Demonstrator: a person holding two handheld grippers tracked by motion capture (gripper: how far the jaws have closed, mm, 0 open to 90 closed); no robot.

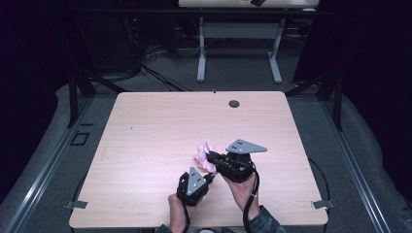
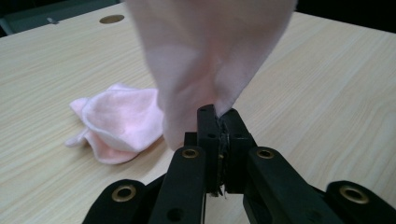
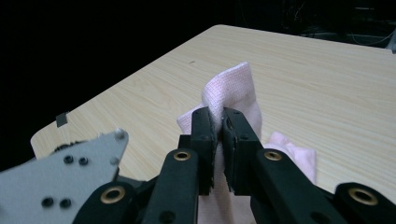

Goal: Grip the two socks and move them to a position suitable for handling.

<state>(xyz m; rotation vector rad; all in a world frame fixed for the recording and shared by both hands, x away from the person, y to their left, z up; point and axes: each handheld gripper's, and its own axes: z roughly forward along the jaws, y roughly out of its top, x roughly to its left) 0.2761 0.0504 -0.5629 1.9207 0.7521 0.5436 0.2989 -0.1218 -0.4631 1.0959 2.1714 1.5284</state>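
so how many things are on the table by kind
pink cloth: 1
grippers: 2, left gripper and right gripper, both shut on the cloth
table: 1
total: 4

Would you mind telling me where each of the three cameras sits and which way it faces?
High view: above the person's side, looking forward and down on the table; both forearms, the left gripper and the right gripper show.
Left gripper view: rides the left gripper, looking along its jaws shut on the pink cloth.
Right gripper view: rides the right gripper, its jaws shut on the same cloth; the left gripper's grey plate shows.
All three share the pink cloth and the tabletop.
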